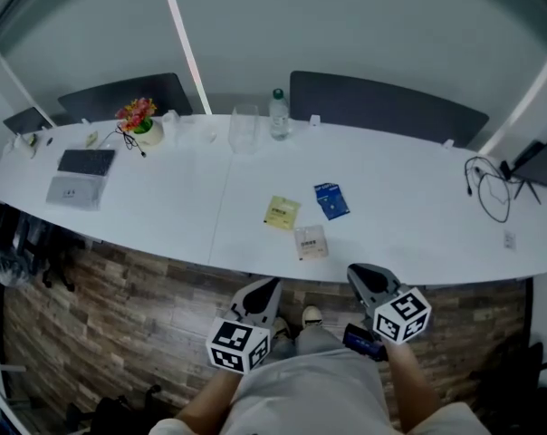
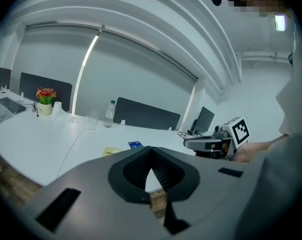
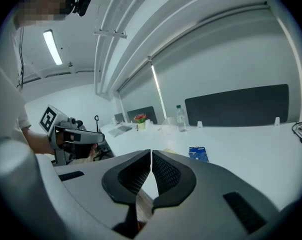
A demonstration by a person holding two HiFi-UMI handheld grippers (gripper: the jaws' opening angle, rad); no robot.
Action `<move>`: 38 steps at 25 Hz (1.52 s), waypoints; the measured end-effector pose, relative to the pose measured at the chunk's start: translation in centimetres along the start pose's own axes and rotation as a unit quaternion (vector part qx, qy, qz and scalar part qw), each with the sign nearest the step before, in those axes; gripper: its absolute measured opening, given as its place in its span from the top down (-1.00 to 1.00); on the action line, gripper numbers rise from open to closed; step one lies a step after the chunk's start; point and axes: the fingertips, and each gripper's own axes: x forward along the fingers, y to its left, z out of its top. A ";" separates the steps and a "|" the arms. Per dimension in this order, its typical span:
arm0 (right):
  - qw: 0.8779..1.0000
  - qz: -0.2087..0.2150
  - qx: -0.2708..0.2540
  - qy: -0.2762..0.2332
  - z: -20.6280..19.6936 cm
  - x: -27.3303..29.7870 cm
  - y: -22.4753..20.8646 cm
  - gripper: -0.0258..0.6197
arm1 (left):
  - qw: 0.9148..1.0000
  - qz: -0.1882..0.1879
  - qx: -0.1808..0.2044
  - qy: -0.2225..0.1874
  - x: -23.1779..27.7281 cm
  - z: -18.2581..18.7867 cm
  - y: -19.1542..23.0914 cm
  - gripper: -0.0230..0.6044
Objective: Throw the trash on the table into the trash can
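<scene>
Now, your left gripper and right gripper have fingers closed, empty, at lower centre; a flat yellow packet, a blue packet and a pale tan packet lie near together mid-frame on the long white counter.

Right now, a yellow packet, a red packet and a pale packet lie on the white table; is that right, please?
Nearly: a yellow packet, a blue packet, not a red one, and a pale packet lie on the white table, as the head view shows.
</scene>
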 end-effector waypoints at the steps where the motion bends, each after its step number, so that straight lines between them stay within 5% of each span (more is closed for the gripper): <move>1: 1.000 0.003 0.000 0.002 0.3 0.2 -0.3 0.82 | 1.000 0.004 -0.002 0.000 0.1 0.2 0.1 0.93; 13: 0.999 0.033 -0.014 0.028 1.7 1.8 -3.9 0.82 | 0.999 0.034 -0.021 -0.002 2.6 1.4 0.8 0.93; 31: 0.990 0.065 -0.051 0.112 -5.1 8.6 -5.8 0.81 | 0.997 0.059 -0.042 0.029 5.0 -2.5 3.0 0.93; 38: 0.985 0.081 -0.054 0.146 -7.3 12.2 -6.4 0.40 | 0.995 0.068 -0.062 0.036 5.9 -3.8 3.9 0.93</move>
